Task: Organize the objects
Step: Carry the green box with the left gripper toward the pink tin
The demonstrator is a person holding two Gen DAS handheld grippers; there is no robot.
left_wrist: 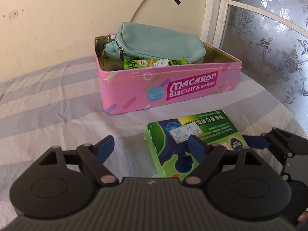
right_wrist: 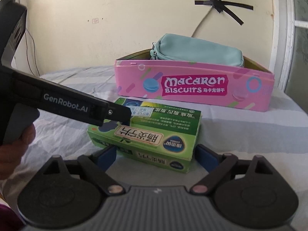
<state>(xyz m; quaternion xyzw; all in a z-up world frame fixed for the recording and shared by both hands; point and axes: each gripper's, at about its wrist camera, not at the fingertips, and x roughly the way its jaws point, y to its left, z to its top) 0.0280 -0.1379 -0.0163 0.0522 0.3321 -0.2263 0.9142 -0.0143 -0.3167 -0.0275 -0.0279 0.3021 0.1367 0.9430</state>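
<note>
Both claws are angled downward over the striped bedsheet (left_wrist: 48, 100). The left claw (left_wrist: 152, 147) is held open, its right finger laid over the green medicine box (right_wrist: 152, 132) without gripping it. The right claw (right_wrist: 156, 157) is spread wide, its blue pads standing either side of the box's near end, apparently not pressing. One green box is seen, lying near; one pink biscuit tin (left_wrist: 167, 88) stands farther off, with one teal pouch (left_wrist: 154, 42) and one green packet (left_wrist: 152, 63) inside.
</note>
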